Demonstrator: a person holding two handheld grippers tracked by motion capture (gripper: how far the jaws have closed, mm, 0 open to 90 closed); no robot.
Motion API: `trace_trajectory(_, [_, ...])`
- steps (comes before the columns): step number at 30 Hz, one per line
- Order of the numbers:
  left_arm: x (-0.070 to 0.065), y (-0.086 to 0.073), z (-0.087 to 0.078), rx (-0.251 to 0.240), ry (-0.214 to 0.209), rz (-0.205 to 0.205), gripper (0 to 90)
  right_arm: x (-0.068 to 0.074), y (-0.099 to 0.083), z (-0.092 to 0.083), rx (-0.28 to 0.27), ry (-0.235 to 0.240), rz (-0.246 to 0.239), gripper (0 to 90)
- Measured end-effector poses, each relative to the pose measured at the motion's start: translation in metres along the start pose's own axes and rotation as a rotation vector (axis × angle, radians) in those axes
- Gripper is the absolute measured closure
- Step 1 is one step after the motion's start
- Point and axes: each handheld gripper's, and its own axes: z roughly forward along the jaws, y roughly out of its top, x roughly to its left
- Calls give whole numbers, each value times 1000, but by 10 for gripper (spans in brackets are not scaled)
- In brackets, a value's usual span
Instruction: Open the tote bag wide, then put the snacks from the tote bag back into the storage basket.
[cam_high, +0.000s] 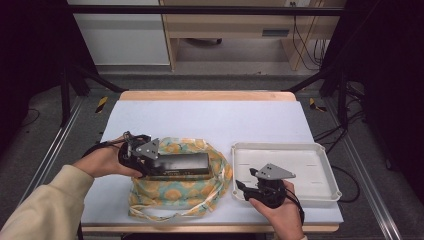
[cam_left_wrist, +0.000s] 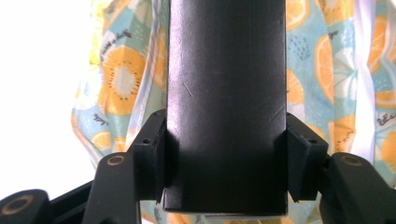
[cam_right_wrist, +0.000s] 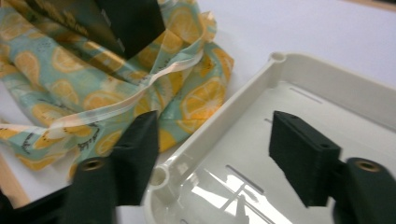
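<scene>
So the left tool (cam_high: 150, 159) is clamped on one long black box (cam_high: 181, 165) at its left end, pads pressed flat against both long sides. The box lies with its long axis running left–right across the bench (cam_high: 210, 120), far end pointing right toward the tray (cam_high: 320, 150), and it sits over the fruit-print fabric bag (cam_high: 185, 192) with the orange slices on it.

Right tool (cam_high: 242, 187) is empty, jaws standing fairly wide, hovering over the tray's near left corner – nothing between them.

Bench top is a pale, bluish-white sheet with a wood edge. Behind it there's grey floor, black frame bars, a light wooden cabinet and some cables.

Count: one box, one bag, one white plastic tray.
</scene>
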Motion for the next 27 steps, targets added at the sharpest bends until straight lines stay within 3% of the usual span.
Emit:
trace_trajectory(4, [0,-1,-5,-18,4,-18,427,-1,4,6,84,62,-25,215])
trace_trajectory(9, [-1,1,-8,-9,15,-22,427,-3,8,3,174,103,-120,155])
trace_trajectory(18, [-3,11,-17,6,22,-19,427,-13,29,-8,219,122,-227,163])
trace_trajectory(27, [-5,28,-23,12,23,-1,427,-10,64,-20,249,150,-328,184])
